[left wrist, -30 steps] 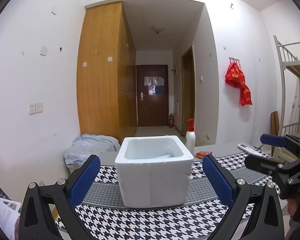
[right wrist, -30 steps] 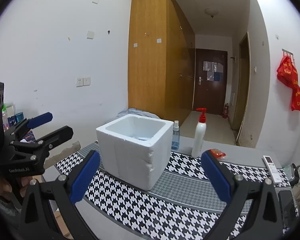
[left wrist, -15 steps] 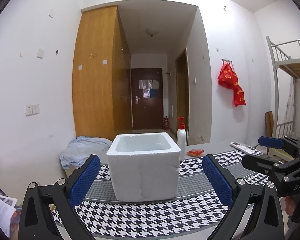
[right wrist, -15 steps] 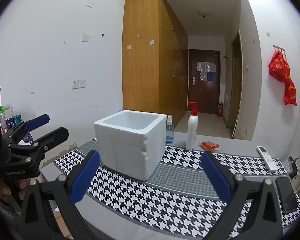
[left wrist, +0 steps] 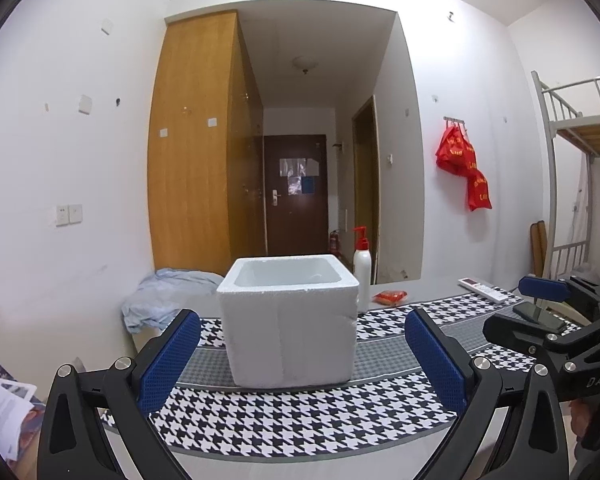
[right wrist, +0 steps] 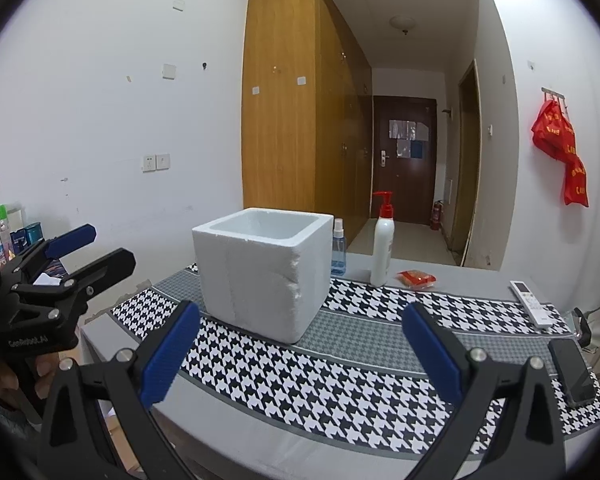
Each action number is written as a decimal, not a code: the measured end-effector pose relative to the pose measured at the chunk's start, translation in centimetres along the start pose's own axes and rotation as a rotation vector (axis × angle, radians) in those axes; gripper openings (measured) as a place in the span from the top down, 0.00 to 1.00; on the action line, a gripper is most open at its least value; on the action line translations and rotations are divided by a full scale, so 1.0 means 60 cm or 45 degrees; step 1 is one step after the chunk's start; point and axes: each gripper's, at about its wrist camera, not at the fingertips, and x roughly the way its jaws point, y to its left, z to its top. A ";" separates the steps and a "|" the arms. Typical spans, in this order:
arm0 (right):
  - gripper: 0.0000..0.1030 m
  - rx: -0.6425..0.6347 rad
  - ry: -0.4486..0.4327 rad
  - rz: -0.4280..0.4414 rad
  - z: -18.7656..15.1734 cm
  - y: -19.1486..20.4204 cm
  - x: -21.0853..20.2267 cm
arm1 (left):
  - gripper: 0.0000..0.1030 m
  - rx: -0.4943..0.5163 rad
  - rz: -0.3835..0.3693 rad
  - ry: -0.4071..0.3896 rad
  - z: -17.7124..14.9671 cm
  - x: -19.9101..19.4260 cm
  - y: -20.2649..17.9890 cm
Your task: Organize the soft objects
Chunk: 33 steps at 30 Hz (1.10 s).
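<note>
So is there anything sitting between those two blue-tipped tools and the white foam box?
Nothing visible does. The left tool faces the foam box head-on, with only bare houndstooth cloth between them. The right tool also has only cloth before it. The pump bottle and spray bottle stand behind the box.

Both wrist cams face foam box (left wrist: 290,320), L head-on, R from right.

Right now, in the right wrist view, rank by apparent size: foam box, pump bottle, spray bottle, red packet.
1. foam box
2. pump bottle
3. spray bottle and red packet look alike, so I won't rank them.
</note>
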 end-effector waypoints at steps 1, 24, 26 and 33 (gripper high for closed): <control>0.01 0.001 0.001 0.001 -0.001 0.000 0.000 | 0.01 0.001 0.001 0.004 -0.001 0.000 0.000; 0.01 -0.002 -0.014 -0.007 -0.011 0.009 -0.027 | 0.01 0.012 -0.012 0.011 -0.011 -0.023 -0.005; 0.01 -0.002 -0.015 -0.009 -0.011 0.010 -0.027 | 0.01 0.014 -0.009 0.009 -0.011 -0.022 -0.006; 0.01 -0.010 -0.005 -0.016 -0.012 0.012 -0.025 | 0.01 0.018 -0.011 0.021 -0.011 -0.019 -0.006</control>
